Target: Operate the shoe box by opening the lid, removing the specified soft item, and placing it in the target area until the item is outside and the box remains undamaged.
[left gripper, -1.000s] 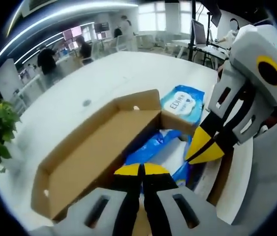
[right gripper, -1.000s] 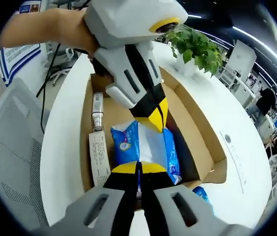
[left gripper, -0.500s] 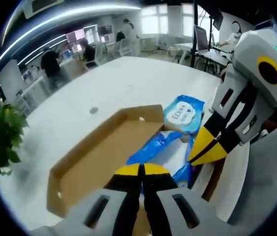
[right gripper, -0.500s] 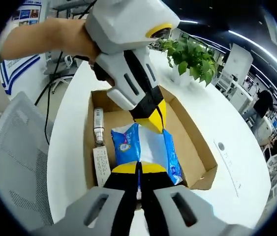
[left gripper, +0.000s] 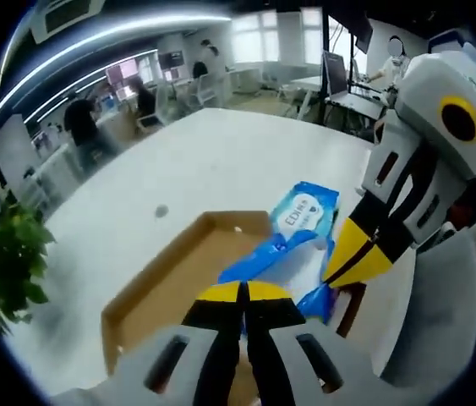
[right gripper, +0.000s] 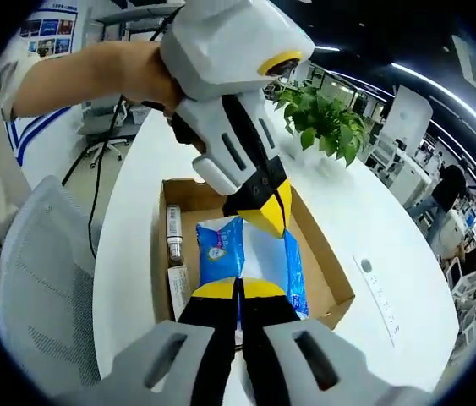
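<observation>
Now both hand-held grippers hold the same blue soft pack above the open shoe box. In the left gripper view, the left hand-held gripper (left gripper: 242, 292) has its yellow-tipped jaws pressed together on the near end of the blue pack (left gripper: 270, 254), and the right hand-held gripper (left gripper: 349, 264) reaches in from the right with its tips pinched on the pack's right edge. The pack hangs stretched between them, over the cardboard shoe box (left gripper: 166, 292), whose bare brown floor shows to the left. A second blue wipes packet (left gripper: 305, 211) lies on the white desk (left gripper: 204, 161) just beyond the box's far rim. A potted plant (left gripper: 5, 262) stands at the far left.

In the right gripper view, the right hand-held gripper (right gripper: 239, 289) is closed on the pack (right gripper: 221, 249), and the left hand-held gripper (right gripper: 271, 222), held by a person's hand (right gripper: 140, 76), grips its far end. A small bottle (right gripper: 173, 227) and a paper slip (right gripper: 177, 288) lie in the box (right gripper: 326, 279), along its left side.
</observation>
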`<state>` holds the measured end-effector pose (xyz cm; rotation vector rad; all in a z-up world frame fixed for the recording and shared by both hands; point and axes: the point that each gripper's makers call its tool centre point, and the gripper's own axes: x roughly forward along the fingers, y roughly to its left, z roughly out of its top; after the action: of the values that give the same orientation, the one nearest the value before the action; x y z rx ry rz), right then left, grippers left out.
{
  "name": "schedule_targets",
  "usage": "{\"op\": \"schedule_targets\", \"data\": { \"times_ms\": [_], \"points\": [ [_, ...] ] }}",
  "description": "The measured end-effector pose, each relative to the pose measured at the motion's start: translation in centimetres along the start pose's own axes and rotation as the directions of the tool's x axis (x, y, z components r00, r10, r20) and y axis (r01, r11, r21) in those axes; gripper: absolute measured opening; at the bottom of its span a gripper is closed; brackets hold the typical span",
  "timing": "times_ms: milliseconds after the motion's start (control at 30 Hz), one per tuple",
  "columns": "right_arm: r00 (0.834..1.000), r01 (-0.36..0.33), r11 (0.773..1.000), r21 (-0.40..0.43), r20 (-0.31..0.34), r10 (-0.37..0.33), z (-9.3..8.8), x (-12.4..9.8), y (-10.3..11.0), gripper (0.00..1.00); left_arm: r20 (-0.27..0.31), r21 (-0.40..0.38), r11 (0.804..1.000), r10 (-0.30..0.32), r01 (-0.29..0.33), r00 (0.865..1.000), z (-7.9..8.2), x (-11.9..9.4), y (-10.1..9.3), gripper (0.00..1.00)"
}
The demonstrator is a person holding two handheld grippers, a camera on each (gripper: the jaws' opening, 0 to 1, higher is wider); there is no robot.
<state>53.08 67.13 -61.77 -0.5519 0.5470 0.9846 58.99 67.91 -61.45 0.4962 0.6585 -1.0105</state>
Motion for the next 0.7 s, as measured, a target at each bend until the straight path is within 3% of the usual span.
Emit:
{"op": "schedule_targets", "data": {
  "times_ms": [300, 700],
  "points": [
    [1.000, 0.016, 0.999, 0.031, 0.009, -0.016, 0.1, -2.9, -0.7, 0.00, 0.015, 0.027, 0.999, -0.043, 0.043, 0.999, 2.9, -0.2, -1.5, 0.00],
    [0.999, 0.037, 0.998, 0.044, -0.018, -0.036, -2.0, -6.1, -1.4, 0.00, 0.026, 0.034, 0.993, -0.118, 0.117, 0.993, 5.7, 1.6, -4.7, 0.00]
  ]
}}
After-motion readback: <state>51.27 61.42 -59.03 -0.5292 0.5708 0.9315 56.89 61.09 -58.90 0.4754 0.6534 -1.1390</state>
